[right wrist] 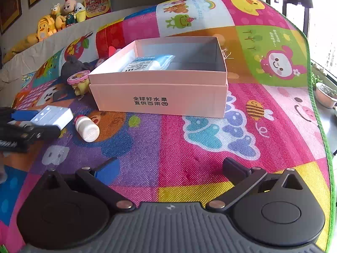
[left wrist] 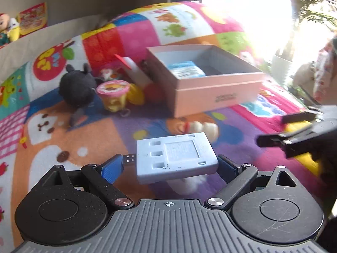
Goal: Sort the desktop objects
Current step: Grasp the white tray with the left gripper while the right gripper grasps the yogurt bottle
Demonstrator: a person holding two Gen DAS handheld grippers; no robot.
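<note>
My left gripper (left wrist: 175, 164) is shut on a pale grey charger block (left wrist: 175, 156) with a USB plug on its left side, held above the colourful play mat. The same block (right wrist: 52, 116) shows in the right wrist view at the far left. A pink open box (left wrist: 210, 84) stands ahead on the mat (right wrist: 189, 147); it holds a blue-and-white packet (right wrist: 147, 63). A small white bottle (right wrist: 87, 128) lies on the mat below the block. My right gripper (right wrist: 168, 168) is open and empty, low over the mat in front of the box (right wrist: 160, 99).
Left of the box lie a dark plush toy (left wrist: 75, 86), a pink-lidded cup (left wrist: 113, 94), a yellow ball (left wrist: 135, 93) and a white-and-red item (left wrist: 134, 69). Plush toys (right wrist: 61, 16) line the back ledge. The mat's green edge (right wrist: 322, 126) runs along the right.
</note>
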